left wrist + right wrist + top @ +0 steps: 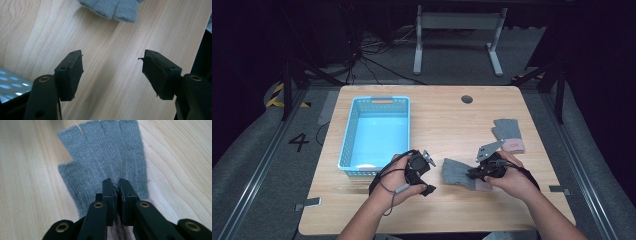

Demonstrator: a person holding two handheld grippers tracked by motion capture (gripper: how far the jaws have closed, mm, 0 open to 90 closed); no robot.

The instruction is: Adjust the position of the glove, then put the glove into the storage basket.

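- Currently the right hand-held gripper [117, 188] is pinching the grey glove [105, 162] right of the blue basket [377, 132]; thin knit risks slipping.
- Left hand-held gripper [112, 72] is hovering open beside the basket, holding nothing.

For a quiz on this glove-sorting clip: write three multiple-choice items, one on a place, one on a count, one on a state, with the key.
1. Where does the blue basket stand on the table?
A. on the left part, beyond the left gripper
B. at the right edge
C. on the floor

2. How many grey gloves lie on the table?
A. one
B. two
C. four

3. How is the right gripper set?
A. wide open above the basket
B. open beside the glove
C. shut on the near glove

Key: 1 A, the basket sits left of the middle, past the left gripper in the high view. 2 B, the near glove lies at the right gripper and the far glove farther right. 3 C, the right gripper view shows its jaws pinched together on the knit fabric.
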